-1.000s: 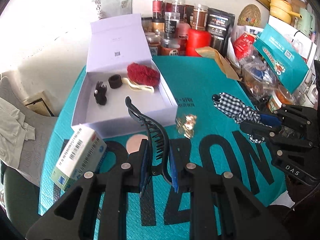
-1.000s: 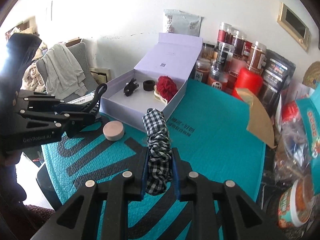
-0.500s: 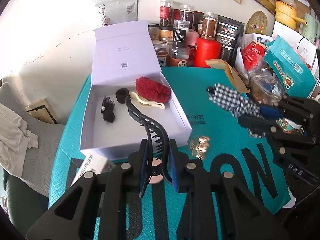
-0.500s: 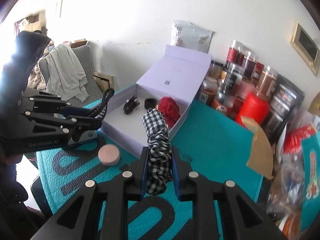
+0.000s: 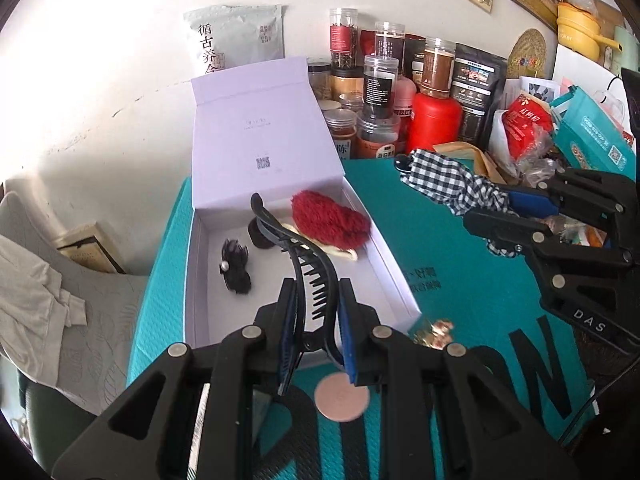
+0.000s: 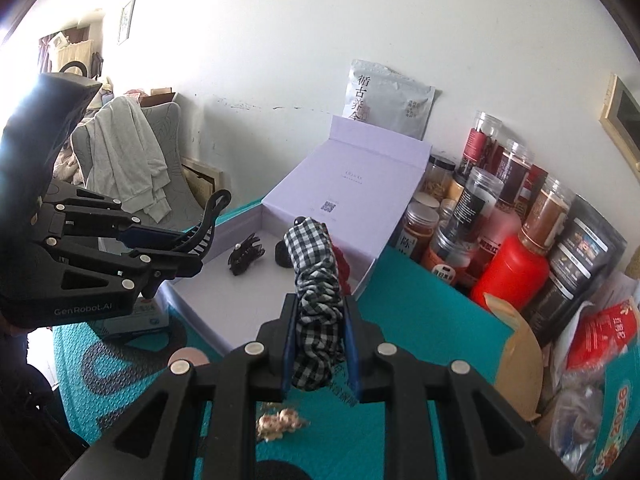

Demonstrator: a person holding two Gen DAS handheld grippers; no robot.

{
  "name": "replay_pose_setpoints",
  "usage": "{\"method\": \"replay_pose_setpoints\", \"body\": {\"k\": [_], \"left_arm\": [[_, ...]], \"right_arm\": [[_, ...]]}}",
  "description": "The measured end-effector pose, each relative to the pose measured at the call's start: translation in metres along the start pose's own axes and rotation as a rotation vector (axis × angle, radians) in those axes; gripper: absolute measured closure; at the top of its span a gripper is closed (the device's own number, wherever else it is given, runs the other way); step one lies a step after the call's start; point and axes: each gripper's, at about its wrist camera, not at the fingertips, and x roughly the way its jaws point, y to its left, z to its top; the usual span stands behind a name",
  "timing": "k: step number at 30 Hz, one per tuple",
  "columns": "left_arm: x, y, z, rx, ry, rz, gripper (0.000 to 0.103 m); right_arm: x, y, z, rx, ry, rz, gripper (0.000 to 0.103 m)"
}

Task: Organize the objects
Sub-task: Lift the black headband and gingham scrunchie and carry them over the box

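**Two hair things on their way to the box**

Nearest, the left hand-held gripper [image 5: 316,344] is clenched on a black hair claw [image 5: 298,268]. The claw sticks up from the jaws with its teeth showing, just above the near edge of the white box [image 5: 396,276]. Under this gripper a round pink disc [image 5: 341,398] lies on the teal mat [image 5: 460,280] that covers the desk. A small gold clip [image 5: 434,330] lies on the mat just beside the near right corner of the box.

The right hand-held gripper [image 6: 318,344] is clenched on a checked scrunchie [image 6: 316,280], held up in the air near the right wall of the box.

Inside the box, near its far end, lie a small black clip [image 5: 236,268], a black hair tie [image 5: 260,236] and a fluffy red clip [image 5: 328,220]. The near half of the box floor looks bare.

To do this step well, I think each hand should go over the wall, come down low over the bare floor, and only then let go. The claw is long, so laying it flat may work best. The two grippers are near each other, so going one at a time would help them not bump.

Along the far edge of the desk stand jars [image 5: 380,84] and a red bottle [image 5: 434,120].
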Motion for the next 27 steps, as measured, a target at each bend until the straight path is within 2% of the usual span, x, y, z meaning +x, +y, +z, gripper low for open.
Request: {"method": "replay_pose_setpoints", "body": {"k": [13,27], "left_arm": [[0.055,0.024,0.028,0.011,0.036,-0.010,0.084],[0.096,0.048,0.052,0.017,0.070,0.020,0.084]], "right_arm": [[0.060,-0.015,0.024,0.006,0.013,0.037,0.083],[0.107,-0.022,0.046,-0.006,0.012,0.060,0.083]]}}
